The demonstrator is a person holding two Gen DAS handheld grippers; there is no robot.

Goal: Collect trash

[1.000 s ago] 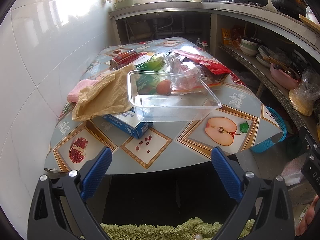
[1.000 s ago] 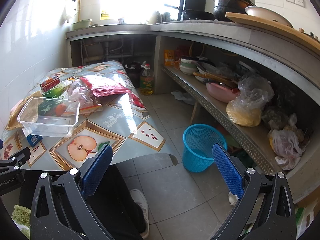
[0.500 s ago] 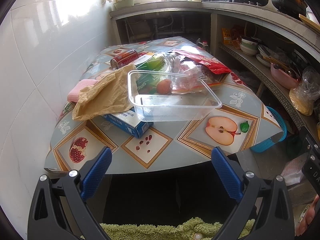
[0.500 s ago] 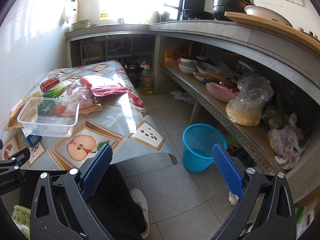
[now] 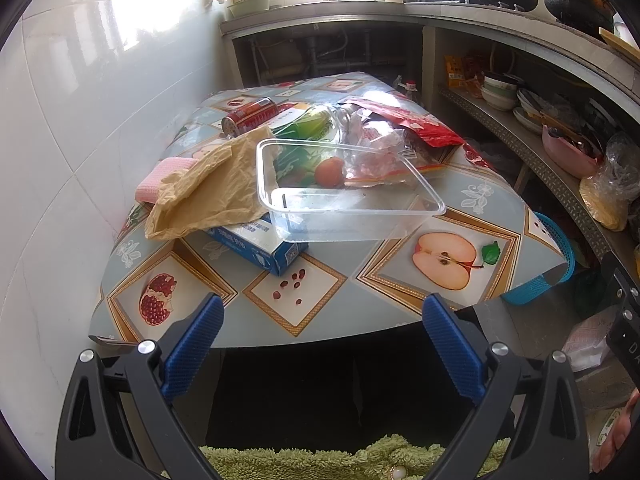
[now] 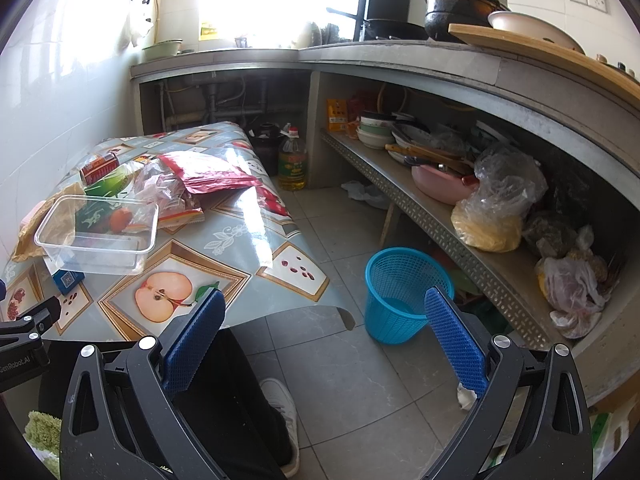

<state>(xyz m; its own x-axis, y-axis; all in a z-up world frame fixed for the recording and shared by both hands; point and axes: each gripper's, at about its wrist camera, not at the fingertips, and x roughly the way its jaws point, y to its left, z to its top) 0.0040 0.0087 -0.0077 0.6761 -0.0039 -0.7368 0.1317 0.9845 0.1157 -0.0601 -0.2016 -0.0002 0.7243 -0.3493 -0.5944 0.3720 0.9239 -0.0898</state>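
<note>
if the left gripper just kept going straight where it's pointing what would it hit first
Probably the blue cardboard box at the near edge of the trash pile, or the clear plastic container resting partly on it. The open left gripper crosses bare patterned tablecloth first; depth is uncertain.

Table front [image 5: 320,320] bare; clear container [image 5: 348,192] blocks litter

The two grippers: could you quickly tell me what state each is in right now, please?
Left gripper: open, holding nothing, short of the table.
Right gripper: open, holding nothing, above the floor.
</note>
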